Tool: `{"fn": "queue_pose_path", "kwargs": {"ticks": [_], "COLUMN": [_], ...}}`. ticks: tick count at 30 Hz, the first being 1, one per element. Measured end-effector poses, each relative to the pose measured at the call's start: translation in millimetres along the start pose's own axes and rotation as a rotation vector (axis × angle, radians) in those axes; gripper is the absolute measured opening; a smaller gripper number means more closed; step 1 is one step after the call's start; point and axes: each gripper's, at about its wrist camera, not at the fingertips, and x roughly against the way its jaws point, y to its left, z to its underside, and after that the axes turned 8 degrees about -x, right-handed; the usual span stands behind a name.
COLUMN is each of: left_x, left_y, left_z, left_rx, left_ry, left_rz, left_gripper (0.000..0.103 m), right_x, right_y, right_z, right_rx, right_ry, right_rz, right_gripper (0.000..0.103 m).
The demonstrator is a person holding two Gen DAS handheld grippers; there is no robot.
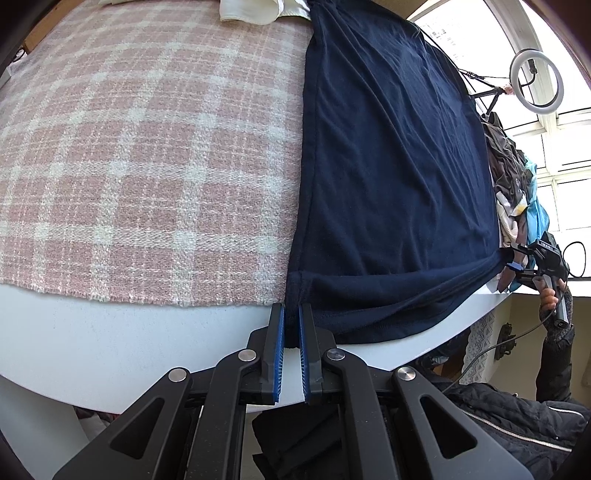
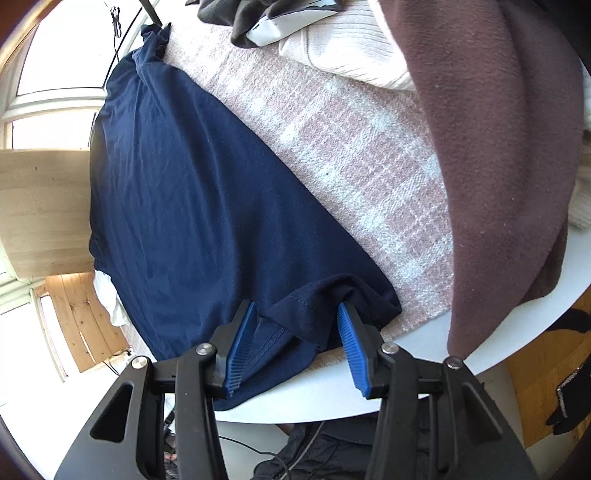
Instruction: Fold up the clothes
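Observation:
A navy shirt (image 1: 388,166) lies spread along the right part of a pink plaid blanket (image 1: 147,147), and its near hem hangs over the white table edge (image 1: 110,332). My left gripper (image 1: 291,306) is shut on the shirt's near left corner at that edge. In the right wrist view the shirt (image 2: 184,203) runs up the left side. My right gripper (image 2: 296,306) stands open over the bunched near right corner, with folded hem fabric lying between the blue pads (image 2: 242,339). The left wrist view shows that right gripper (image 1: 515,266) small at the far right, in a hand.
A brown garment (image 2: 498,147) drapes over the table's right side beside a white knit (image 2: 343,48). A pile of mixed clothes (image 1: 513,177) sits beyond the shirt. A ring light (image 1: 512,74) stands by the window. A cream cloth (image 1: 251,11) lies at the far end of the blanket.

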Motion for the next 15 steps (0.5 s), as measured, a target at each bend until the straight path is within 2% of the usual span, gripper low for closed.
{"fn": "queue_pose_path", "kwargs": {"ticks": [4, 11, 12, 13, 15], "left_x": [-4.9, -13.8, -14.4, -15.1, -16.3], "left_y": [-1.4, -0.7, -1.5, -2.3, -4.0], "left_z": [3.1, 8.4, 7.8, 7.2, 6.1], "left_rx": [0.001, 0.007, 0.006, 0.006, 0.006], "left_ry": [0.003, 0.001, -0.003, -0.007, -0.015], "left_rz": [-0.009, -0.018, -0.02, -0.023, -0.027], "left_gripper": [0.007, 0.007, 0.007, 0.007, 0.007], "right_x": [9.8, 1.6, 1.3, 0.8, -0.1], "right_y": [-3.1, 10.2, 10.7, 10.9, 11.2], "right_z": [-4.3, -3.3, -3.3, -3.4, -3.7], "right_rx": [-0.028, 0.03, 0.032, 0.035, 0.052], "right_ry": [-0.05, -0.018, -0.016, -0.011, 0.001], "right_rz": [0.002, 0.043, 0.042, 0.038, 0.032], "right_gripper": [0.045, 0.044, 0.039, 0.026, 0.015]}}
